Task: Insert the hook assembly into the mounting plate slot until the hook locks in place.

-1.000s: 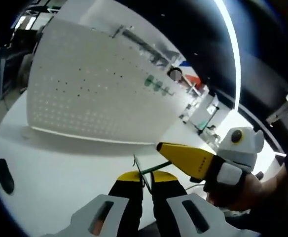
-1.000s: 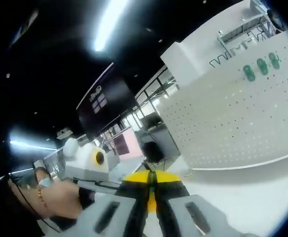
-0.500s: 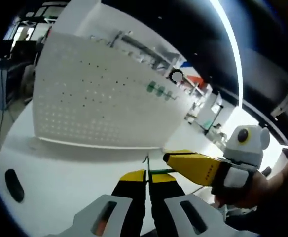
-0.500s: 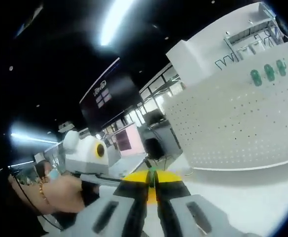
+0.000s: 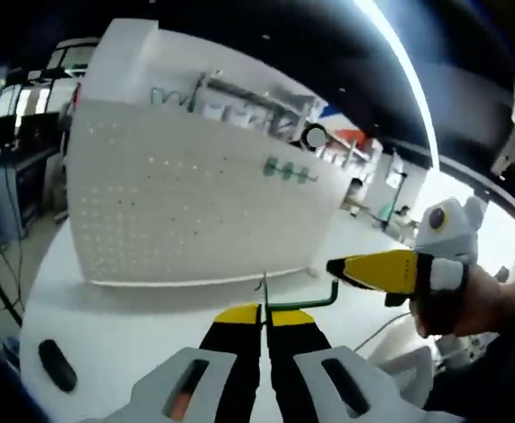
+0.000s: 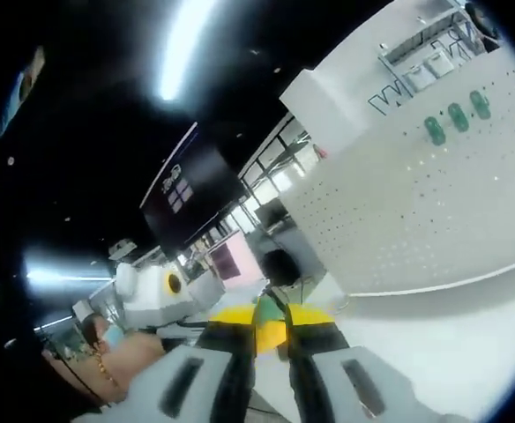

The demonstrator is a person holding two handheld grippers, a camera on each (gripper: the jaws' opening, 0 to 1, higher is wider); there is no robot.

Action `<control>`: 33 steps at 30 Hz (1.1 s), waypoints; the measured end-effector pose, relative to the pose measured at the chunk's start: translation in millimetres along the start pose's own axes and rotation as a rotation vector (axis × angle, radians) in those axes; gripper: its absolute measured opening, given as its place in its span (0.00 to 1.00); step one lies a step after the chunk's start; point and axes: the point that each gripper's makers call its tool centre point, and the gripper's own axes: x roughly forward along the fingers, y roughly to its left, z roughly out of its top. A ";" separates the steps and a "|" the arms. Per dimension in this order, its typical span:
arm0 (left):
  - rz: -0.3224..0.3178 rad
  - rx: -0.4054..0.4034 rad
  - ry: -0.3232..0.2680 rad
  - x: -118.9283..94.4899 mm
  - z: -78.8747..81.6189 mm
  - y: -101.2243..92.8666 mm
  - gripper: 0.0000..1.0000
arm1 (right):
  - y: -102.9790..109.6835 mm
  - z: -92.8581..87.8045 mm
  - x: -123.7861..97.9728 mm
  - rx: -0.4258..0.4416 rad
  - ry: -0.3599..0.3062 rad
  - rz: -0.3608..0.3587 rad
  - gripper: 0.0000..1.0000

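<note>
A big room with a dark ceiling and long bright lights sits behind a white tabletop (image 5: 134,339). On the tabletop stands a white board full of small holes, the mounting plate (image 5: 187,211). Three small green pegs (image 5: 290,171) stick in the plate near its top, and wire racks (image 5: 231,92) show on a white wall behind it.

In the left gripper view, the left tongs (image 5: 263,315) come up from the bottom with yellow tips. They are shut on a thin green wire hook (image 5: 306,302), held in front of the plate and not touching it. The hook runs out to the right and bends up at its end. The right tongs (image 5: 356,269) come in from the right, held by a hand (image 5: 473,300), and their yellow tip is just beside the bent end of the hook. A small dark thing (image 5: 56,365) lies on the tabletop at the lower left.

In the right gripper view, the plate (image 6: 416,203) stands to the right with the green pegs (image 6: 456,117) up high. The right tongs (image 6: 270,319) are a little apart, with a bit of the green hook (image 6: 267,309) between the yellow tips. I cannot tell if they grip it. A hand (image 6: 134,352) shows at the lower left.
</note>
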 end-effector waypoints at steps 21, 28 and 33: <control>-0.030 0.033 -0.018 -0.1 8.5 -11.7 0.01 | 4.7 -8.5 9.0 -0.034 0.020 0.006 0.02; -0.039 0.068 -0.006 2.3 4.8 -11.8 0.04 | -0.3 -9.7 9.3 -0.092 0.038 -0.029 0.00; -0.023 0.074 0.014 2.4 -2.5 -9.0 0.10 | -4.9 -10.3 8.3 -0.102 0.040 -0.043 0.00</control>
